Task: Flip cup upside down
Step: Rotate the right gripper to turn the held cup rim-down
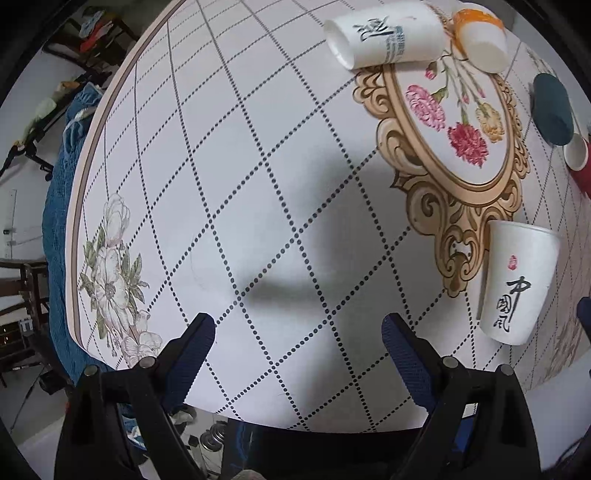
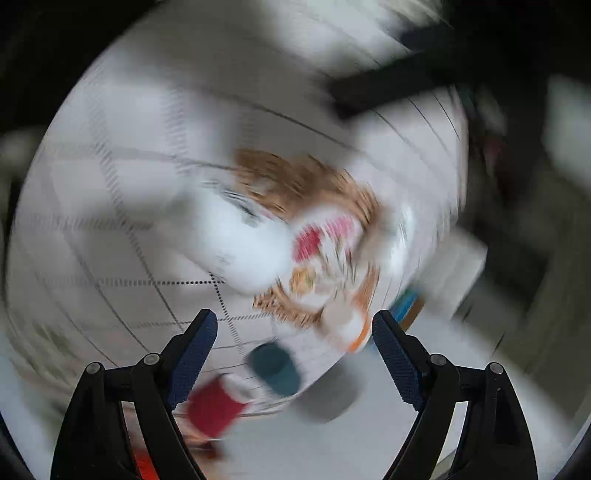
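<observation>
In the left wrist view a white paper cup with black calligraphy (image 1: 515,286) stands on the patterned round table (image 1: 258,184) at the right, to the right of my open, empty left gripper (image 1: 298,330). A second white printed cup (image 1: 384,35) lies on its side at the far edge. An orange-and-white cup (image 1: 480,33) sits beside it. The right wrist view is heavily motion-blurred. My right gripper (image 2: 294,328) is open and empty above the table, with a blurred white cup (image 2: 240,243) ahead of it.
A dark teal cup (image 1: 552,107) and a red cup with white inside (image 1: 578,158) sit at the table's right edge; they also show blurred in the right wrist view as the teal cup (image 2: 275,369) and the red cup (image 2: 214,410). A blue cloth (image 1: 59,221) hangs beyond the table's left edge.
</observation>
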A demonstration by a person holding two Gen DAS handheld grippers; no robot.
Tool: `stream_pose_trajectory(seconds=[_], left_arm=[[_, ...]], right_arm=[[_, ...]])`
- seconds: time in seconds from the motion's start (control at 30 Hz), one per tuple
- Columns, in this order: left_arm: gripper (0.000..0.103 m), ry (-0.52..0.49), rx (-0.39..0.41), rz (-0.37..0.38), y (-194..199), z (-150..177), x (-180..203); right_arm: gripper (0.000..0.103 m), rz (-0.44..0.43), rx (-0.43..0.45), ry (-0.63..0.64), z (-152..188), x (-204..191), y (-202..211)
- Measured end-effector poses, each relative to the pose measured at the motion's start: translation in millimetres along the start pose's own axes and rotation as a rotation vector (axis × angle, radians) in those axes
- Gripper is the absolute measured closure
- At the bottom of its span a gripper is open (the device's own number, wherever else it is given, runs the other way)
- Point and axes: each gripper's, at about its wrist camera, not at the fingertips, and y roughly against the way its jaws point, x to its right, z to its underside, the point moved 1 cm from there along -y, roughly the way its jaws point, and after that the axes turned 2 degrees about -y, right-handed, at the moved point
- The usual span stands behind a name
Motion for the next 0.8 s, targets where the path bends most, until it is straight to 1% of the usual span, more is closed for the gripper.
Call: stream_pose_trajectory(seconds=[0.03,0.13,0.2,0.33,0.53,0.67,0.73,0.8], left_arm=[[0.01,0.01,-0.006,0.002,-3,0,-2],[0.01,0.031,-0.019,0.013,-11,4,-9],[0.01,0.042,-0.028,0.02,-16,6,-12],[0.01,0.064,-0.045,0.042,-27,12,-16],[0.01,0.074,-0.067,0.055,-48,18,-16],[0.01,0.085,-0.068,0.061,-52,15,-20],[0.01,0.088,-0.068,0.063,-52,12,-21],[0.01,0.09,-0.069,0.062,-51,8,-24]], right_arm=[[0.015,0.019,0.025,0.098,-2,-9,-3],[0.015,0.066,0.078,0.305,-5,-25,-13],[0.015,0.077,0.107,0.401,-6,-28,-20],[0.015,0.089,0.155,0.545,-9,-31,-35],[0.017,0.106,0.2,0.699,-15,-33,-57],[0.019,0.094,0.209,0.753,-16,-30,-71],[0.028,0.092,0.211,0.774,-15,-30,-78],[0.03,0.093,0.208,0.787,-15,-27,-85]])
